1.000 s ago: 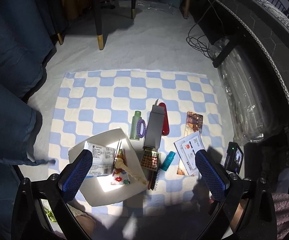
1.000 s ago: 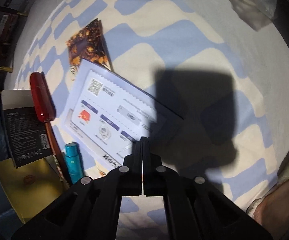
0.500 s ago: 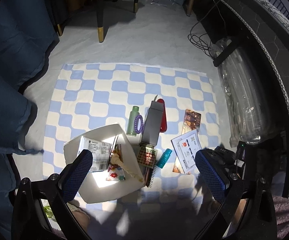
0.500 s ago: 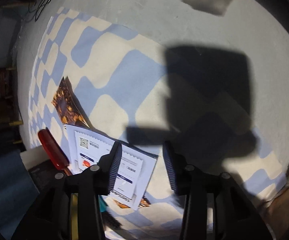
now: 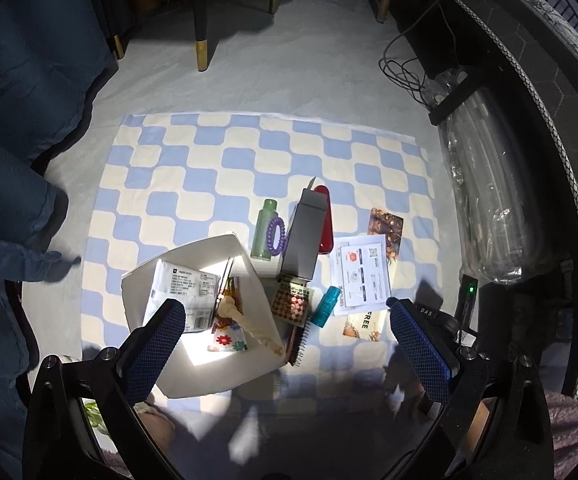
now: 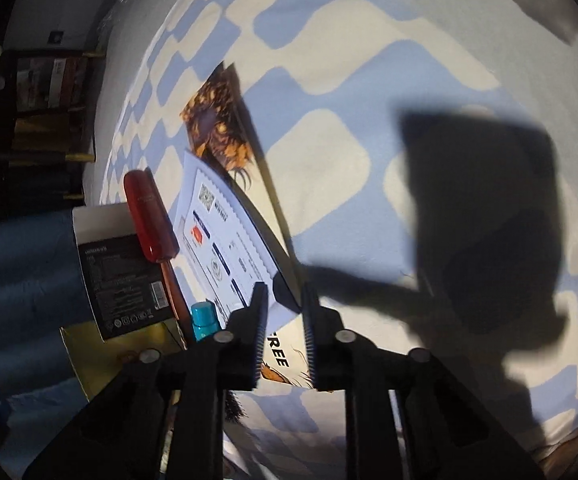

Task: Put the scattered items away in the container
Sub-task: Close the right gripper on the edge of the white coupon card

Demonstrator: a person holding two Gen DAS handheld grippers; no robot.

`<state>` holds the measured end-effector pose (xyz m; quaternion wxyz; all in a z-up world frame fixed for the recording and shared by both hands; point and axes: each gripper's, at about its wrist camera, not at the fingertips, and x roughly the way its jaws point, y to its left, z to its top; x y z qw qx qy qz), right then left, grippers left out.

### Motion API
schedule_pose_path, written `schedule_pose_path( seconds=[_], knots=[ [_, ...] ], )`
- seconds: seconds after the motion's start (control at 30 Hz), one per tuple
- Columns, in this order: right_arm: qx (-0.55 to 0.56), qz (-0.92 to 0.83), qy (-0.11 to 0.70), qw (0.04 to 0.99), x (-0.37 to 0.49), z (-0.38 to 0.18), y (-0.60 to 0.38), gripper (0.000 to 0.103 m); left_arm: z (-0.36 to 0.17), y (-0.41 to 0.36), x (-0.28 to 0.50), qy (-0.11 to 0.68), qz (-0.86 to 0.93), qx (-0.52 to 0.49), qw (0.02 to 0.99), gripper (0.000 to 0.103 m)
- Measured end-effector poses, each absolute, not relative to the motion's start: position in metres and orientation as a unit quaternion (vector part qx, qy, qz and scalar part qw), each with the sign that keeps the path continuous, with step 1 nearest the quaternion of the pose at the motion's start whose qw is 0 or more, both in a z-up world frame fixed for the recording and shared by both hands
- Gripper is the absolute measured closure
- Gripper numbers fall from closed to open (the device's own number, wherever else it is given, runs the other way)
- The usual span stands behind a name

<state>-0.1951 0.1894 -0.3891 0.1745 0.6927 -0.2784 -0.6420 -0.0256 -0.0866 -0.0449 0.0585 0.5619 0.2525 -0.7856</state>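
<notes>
White leaflet (image 6: 225,240) lengthwise toward right tool (image 6: 283,300)

The white card's (image 6: 225,236) near corner lies between the right tongs (image 6: 283,300); whether the pads press it cannot be told. The hairbrush (image 5: 299,340) is half covered by a checked packet (image 5: 293,298). The print on the white pouch (image 5: 185,284) inside the container (image 5: 257,300) is too small to read.

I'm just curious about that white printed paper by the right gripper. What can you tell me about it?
The white leaflet is a thin paper sheet with a QR code, a red logo and dark blue labels. It lies flat on the checkered cloth, overlapping a brown-orange picture card. Its near corner sits between the right gripper's narrowly parted, just-closing jaws.
</notes>
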Motion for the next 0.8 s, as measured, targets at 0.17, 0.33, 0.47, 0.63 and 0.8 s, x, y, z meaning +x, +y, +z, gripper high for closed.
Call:
schedule_pose_path(
  seconds=[0.17, 0.33, 0.47, 0.63, 0.8],
  knots=[
    [0.707, -0.627, -0.283, 0.165, -0.19, -0.4, 0.183, 0.091, -0.048, -0.085, -0.027, 0.259, -0.782, 0.564, 0.062, 0.0],
    [0.694, -0.652, -0.242, 0.184, -0.188, -0.393, 0.17, 0.096, -0.049, -0.084, -0.029, 0.261, -0.781, 0.564, 0.059, 0.0],
    [0.686, -0.655, -0.236, 0.212, -0.188, -0.386, 0.161, 0.098, -0.05, -0.085, -0.029, 0.267, -0.779, 0.565, 0.057, 0.0],
    [0.697, -0.625, -0.295, 0.193, -0.196, -0.398, 0.16, 0.079, -0.049, -0.084, -0.027, 0.267, -0.781, 0.562, 0.059, 0.0],
    [0.68, -0.627, -0.337, 0.175, -0.201, -0.398, 0.157, 0.082, -0.054, -0.085, -0.023, 0.276, -0.775, 0.567, 0.054, 0.0]
  ],
)
